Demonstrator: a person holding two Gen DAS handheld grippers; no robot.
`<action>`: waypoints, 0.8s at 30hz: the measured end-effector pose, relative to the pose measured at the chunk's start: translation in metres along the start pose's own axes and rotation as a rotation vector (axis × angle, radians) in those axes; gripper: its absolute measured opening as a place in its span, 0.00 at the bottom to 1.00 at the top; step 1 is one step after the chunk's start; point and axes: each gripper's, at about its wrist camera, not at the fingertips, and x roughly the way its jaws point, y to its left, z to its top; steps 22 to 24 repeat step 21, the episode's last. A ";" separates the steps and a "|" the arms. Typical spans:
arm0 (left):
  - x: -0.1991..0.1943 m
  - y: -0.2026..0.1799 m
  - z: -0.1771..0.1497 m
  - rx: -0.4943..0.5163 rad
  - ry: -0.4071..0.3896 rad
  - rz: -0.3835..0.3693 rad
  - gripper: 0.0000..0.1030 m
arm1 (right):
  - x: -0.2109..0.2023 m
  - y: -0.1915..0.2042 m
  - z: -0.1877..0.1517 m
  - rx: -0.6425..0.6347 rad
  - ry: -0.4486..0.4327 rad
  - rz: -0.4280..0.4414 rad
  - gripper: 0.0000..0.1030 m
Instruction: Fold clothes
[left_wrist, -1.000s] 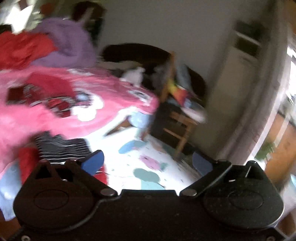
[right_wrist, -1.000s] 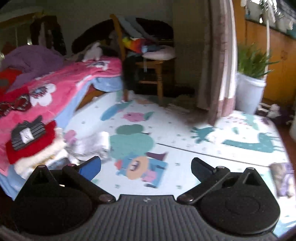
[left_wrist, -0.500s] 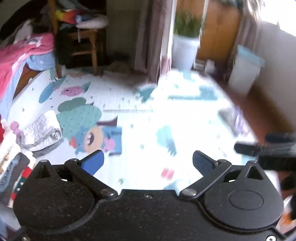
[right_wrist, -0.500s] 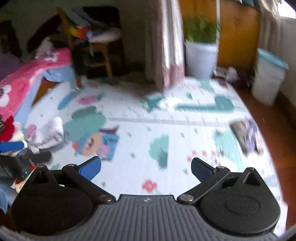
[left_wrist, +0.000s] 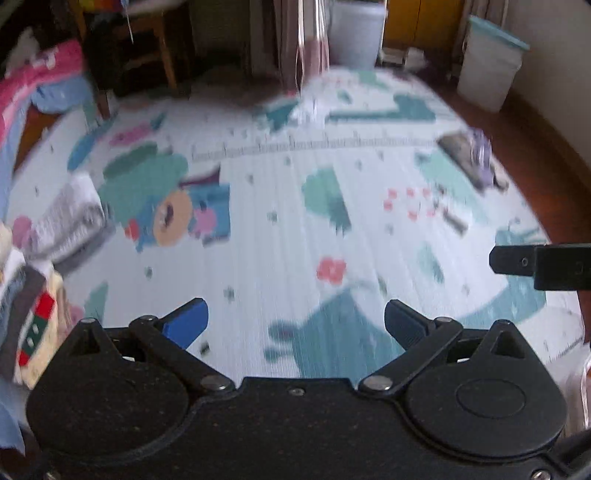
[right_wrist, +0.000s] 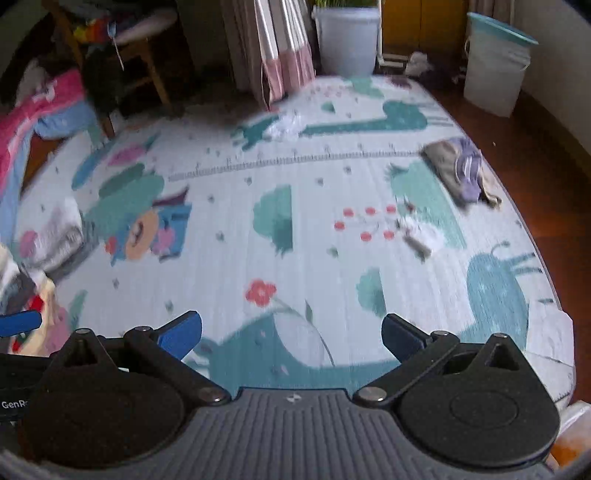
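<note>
My left gripper hangs open over the patterned play mat, nothing between its fingers. My right gripper is open too, above the same mat. A crumpled brown and purple garment lies at the mat's far right edge; it shows blurred in the left wrist view. A folded white and grey garment lies at the mat's left, beside a stack of folded clothes. The right gripper's finger pokes in from the right.
A pink-covered bed runs along the left. A wooden chair piled with things stands at the back left. A curtain, a white plant pot and a lidded bin line the back. Wooden floor borders the mat's right.
Both grippers have swung right and tipped down, away from the bed and onto the play mat. The crumpled garment has come into view. Both stay open.
</note>
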 end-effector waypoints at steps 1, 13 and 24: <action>0.002 0.000 -0.002 0.003 0.020 0.006 1.00 | 0.003 0.000 -0.004 0.000 0.013 -0.010 1.00; 0.004 -0.001 -0.014 0.019 0.030 0.009 1.00 | 0.019 0.018 -0.029 -0.019 0.084 -0.018 1.00; 0.001 0.004 -0.021 0.009 0.011 0.001 1.00 | 0.019 0.030 -0.032 -0.037 0.081 0.001 1.00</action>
